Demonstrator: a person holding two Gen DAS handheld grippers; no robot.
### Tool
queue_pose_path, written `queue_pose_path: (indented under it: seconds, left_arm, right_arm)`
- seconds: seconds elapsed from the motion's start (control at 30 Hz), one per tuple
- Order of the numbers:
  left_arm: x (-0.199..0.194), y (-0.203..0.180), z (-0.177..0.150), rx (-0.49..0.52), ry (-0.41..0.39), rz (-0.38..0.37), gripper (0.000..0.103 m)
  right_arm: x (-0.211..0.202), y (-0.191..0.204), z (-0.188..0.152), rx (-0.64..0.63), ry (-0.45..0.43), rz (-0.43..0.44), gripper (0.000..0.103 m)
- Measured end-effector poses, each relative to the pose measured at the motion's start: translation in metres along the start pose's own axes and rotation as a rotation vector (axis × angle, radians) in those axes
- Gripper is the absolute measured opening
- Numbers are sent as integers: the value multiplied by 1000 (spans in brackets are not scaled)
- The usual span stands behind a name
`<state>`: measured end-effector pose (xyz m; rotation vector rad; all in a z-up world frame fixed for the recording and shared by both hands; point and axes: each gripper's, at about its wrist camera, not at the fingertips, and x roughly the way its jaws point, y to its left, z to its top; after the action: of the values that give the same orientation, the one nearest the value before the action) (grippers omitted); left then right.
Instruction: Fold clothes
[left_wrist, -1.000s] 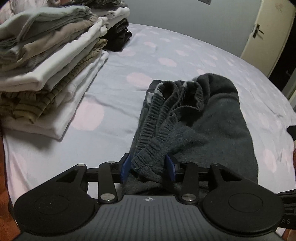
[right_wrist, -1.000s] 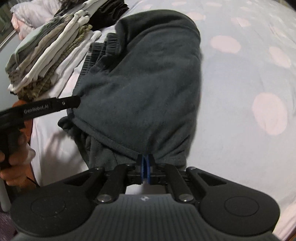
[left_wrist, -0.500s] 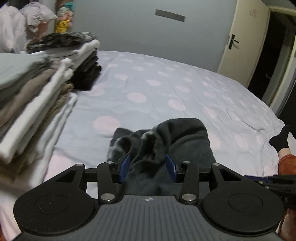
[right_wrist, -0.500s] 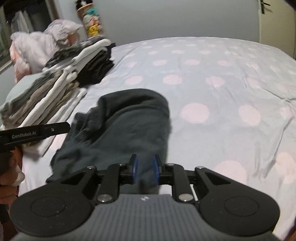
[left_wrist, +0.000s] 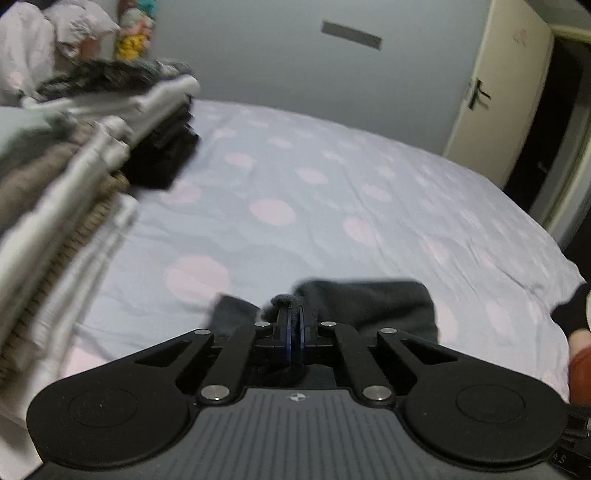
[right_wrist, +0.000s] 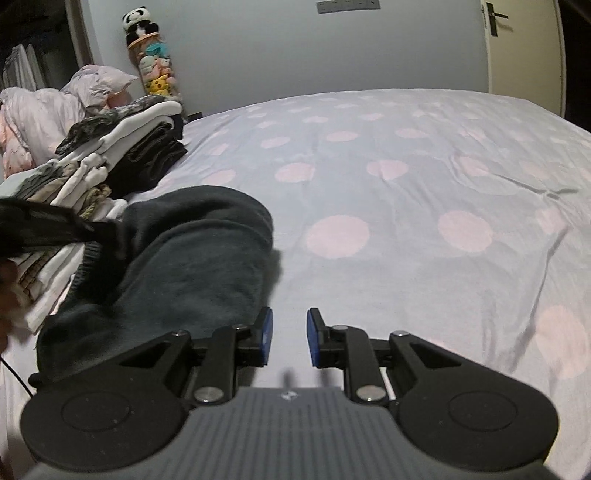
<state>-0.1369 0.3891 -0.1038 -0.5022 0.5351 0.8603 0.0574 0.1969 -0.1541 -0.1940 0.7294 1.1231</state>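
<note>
Left gripper (left_wrist: 294, 328): your blue pads are pressed together on a thin fold of the dark grey garment (left_wrist: 369, 302); a small nub of its fabric pokes up just above the pads.
Right gripper (right_wrist: 289, 338): your jaws stand wide apart with nothing between them; bare bedsheet shows in the gap, and the left pad (right_wrist: 266, 332) sits just beside the garment's near edge; whether it touches, you cannot tell.
Dark grey garment (right_wrist: 177, 266): lies on the bed in front of and to the left of your right gripper, bunched into a rounded hump at its far end; a ribbed band shows along its left side. In the left wrist view it spreads out just past your pads.
Bed (right_wrist: 406, 206): pale lilac sheet with pink dots, creased in places, carrying the garment and the stacks.
Folded stack, near (left_wrist: 55, 221): white, beige and striped pieces piled to your left, blurred in the left wrist view.
Folded stack, far (right_wrist: 144, 144): black pieces below, white above, a dark mottled piece on top, just behind the near stack.
Plush toys (right_wrist: 153, 59): a column against the grey wall, panda on top.
Door (left_wrist: 498, 96): cream, with a dark handle, at the right beyond the bed.
</note>
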Motion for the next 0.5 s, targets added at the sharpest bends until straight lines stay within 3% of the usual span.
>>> queue_pose_path:
  seconds: [0.13,0.3,0.43,0.5]
  left_arm:
    - [16,25,9,-7,37,61,4]
    - [61,42,-2,7,130,62,5]
    - [65,49,-3,-16,137,43,7]
    - [56,50,-2,-14,123,46,19]
  right_arm:
    - [8,-3,-2,34,18,27,23]
    - [17,2,-5,12,40,27,23]
    - [24,0,-6,20,58,8,23]
    - [24,-2,-4,41,59,10,23]
